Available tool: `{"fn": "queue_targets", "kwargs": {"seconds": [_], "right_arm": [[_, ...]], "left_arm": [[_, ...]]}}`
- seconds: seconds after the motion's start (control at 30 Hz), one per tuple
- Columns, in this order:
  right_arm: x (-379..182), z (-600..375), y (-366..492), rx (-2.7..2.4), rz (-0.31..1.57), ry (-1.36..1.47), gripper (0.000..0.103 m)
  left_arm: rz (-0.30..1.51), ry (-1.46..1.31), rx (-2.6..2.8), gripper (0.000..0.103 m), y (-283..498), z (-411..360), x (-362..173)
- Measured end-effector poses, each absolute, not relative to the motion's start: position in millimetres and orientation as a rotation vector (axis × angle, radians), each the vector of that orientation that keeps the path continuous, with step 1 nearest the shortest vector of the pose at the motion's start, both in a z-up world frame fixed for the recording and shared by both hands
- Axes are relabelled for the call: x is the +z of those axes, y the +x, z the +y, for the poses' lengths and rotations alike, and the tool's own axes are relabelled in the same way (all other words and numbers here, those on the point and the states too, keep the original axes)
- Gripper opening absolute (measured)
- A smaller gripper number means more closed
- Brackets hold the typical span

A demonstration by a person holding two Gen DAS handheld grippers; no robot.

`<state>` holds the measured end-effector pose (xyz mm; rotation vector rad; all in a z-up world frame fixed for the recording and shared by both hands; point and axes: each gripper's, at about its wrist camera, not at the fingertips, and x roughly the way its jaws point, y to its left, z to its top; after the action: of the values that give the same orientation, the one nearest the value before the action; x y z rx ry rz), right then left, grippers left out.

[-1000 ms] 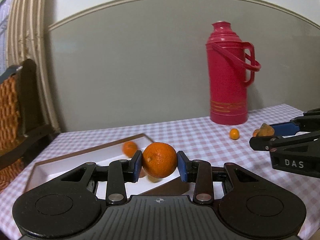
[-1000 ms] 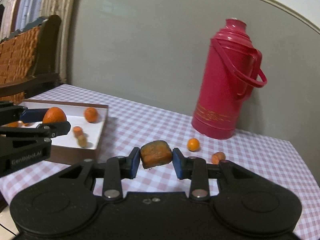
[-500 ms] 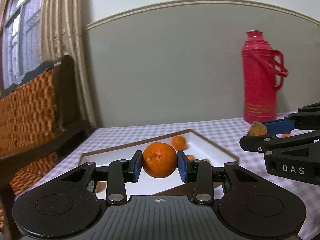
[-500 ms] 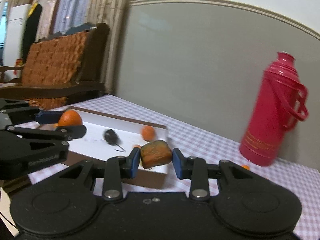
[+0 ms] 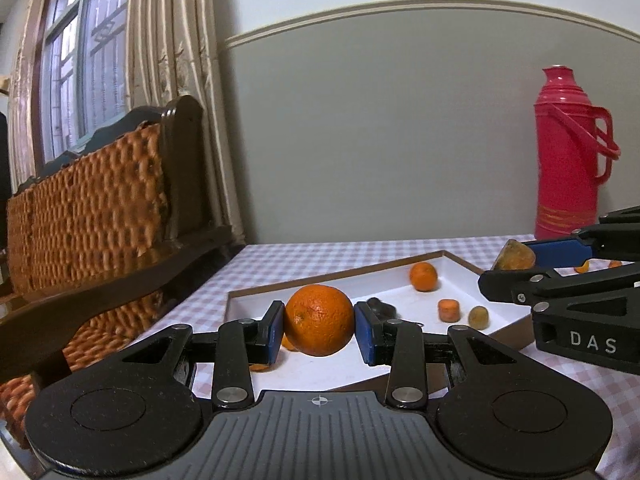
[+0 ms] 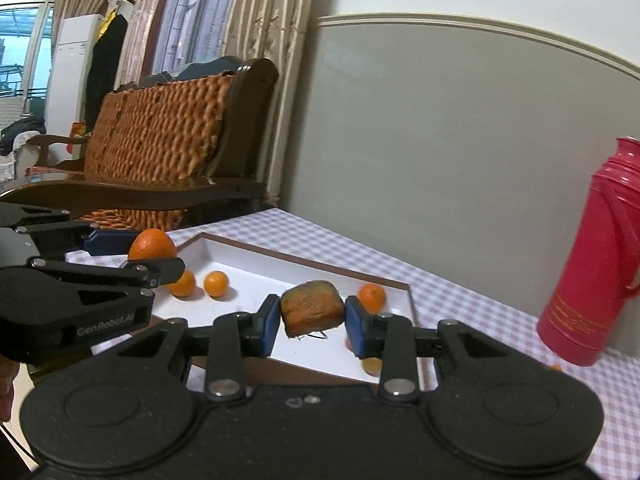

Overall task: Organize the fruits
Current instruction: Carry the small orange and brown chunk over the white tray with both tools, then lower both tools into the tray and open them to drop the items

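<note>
My left gripper is shut on a large orange, held above the near left part of a white tray with a brown rim. My right gripper is shut on a brownish-orange squarish fruit over the same tray. In the left wrist view the right gripper comes in from the right with that fruit. In the right wrist view the left gripper shows at the left with the orange. Several small oranges lie in the tray.
A red thermos stands on the checked tablecloth at the far right. Small fruits lie on the cloth near it. A wicker-backed wooden chair stands close to the table's left edge. A grey wall runs behind.
Both grippers have swung left with their fruits still held. The tray has come from the left into the middle of both views, and the thermos has slid toward the right edge.
</note>
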<state>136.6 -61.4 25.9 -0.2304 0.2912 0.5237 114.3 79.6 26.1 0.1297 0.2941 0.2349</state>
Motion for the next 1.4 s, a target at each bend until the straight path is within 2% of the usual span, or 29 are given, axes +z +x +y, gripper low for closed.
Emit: {"fn": "queue_targets", "kwargs": {"seconds": [0.5, 1.4], "right_arm": [[32.1, -30.4, 136.1, 0.544, 0.237, -0.247, 0.026], [41.8, -31.9, 187.8, 0.471, 0.209, -0.22, 0.026]], "left_arm": [[0.267, 0.092, 0.291, 0.038, 114.3, 116.0, 28.5], [0.248, 0.062, 0.311, 0.038, 161.3, 130.7, 31.2]]}}
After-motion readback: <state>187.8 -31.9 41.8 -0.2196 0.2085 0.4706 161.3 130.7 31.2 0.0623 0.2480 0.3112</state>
